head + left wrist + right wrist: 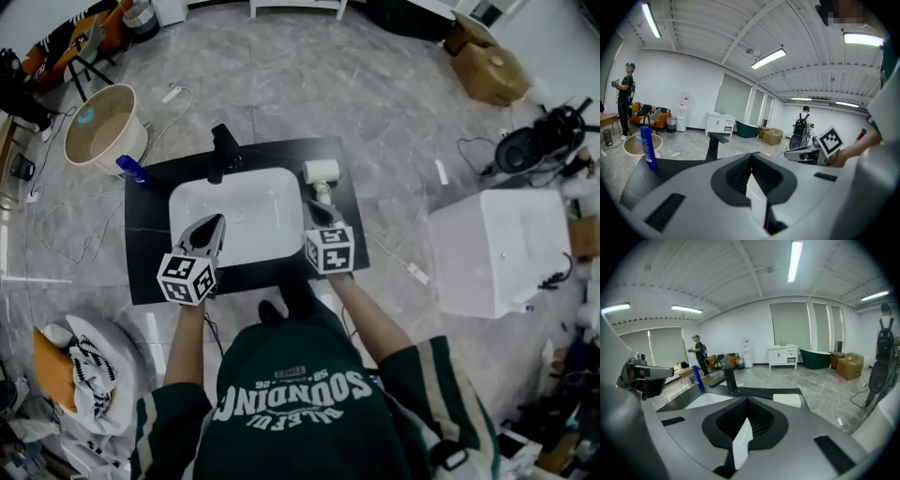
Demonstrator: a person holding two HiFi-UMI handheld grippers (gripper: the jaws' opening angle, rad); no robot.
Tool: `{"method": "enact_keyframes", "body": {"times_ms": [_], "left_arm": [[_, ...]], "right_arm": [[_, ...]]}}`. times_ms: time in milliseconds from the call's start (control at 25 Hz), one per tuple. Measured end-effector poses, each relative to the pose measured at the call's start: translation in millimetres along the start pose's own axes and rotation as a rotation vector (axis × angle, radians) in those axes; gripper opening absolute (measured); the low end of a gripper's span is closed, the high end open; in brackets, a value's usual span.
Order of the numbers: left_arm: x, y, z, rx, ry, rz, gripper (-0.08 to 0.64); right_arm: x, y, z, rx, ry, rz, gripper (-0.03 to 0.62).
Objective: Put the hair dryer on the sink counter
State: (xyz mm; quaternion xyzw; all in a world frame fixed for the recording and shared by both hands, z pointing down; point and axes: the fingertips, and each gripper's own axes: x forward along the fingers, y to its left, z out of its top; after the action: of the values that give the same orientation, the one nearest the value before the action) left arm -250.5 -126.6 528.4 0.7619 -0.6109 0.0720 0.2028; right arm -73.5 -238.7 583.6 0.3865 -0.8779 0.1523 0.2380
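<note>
Your right hand-held gripper point(321, 217) hangs over the right side of the black worktop point(150, 253), jaws closed together with nothing between them. The white hair dryer point(322, 172) lies on the worktop just beyond its tips, right of the white sink point(253, 211), not gripped. Your left hand-held gripper point(214, 227), jaws likewise together and empty, is above the sink's front left part. A black faucet point(222, 150) stands behind the sink, and a blue bottle point(134, 169) is at the worktop's back left corner.

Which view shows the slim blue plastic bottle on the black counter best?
The left gripper view: the blue bottle stands upright, near and whole. The head view shows it from above, foreshortened; the right gripper view shows it small and distant.
</note>
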Motion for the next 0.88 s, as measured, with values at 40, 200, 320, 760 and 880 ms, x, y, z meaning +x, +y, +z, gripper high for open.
{"method": "enact_keyframes", "body": {"times_ms": [40,200,320,760,880], "left_arm": [[-2.7,-0.6,2.8,0.005,-0.008,0.001,0.002],[-14.9,-1.2,15.5,0.025,-0.044,0.011,0.002],[-24.2,1.1,24.0,0.035,-0.073,0.023,0.002],[-49.8,-0.5,35.8,0.040,-0.124,0.033,0.002],[-53.6,1.3,31.9,0.035,-0.122,0.040,0.002]], "right_arm": [[-3.9,5.2,5.1,-0.003,-0.016,0.012,0.002],[-19.1,26.4,29.7,-0.021,-0.088,0.068,0.002],[-30.2,41.8,47.4,-0.039,-0.143,0.101,0.002],[-65.7,75.6,82.9,-0.044,-0.264,0.184,0.000],[-71.7,80.6,86.5,-0.068,-0.290,0.189,0.000]]}}
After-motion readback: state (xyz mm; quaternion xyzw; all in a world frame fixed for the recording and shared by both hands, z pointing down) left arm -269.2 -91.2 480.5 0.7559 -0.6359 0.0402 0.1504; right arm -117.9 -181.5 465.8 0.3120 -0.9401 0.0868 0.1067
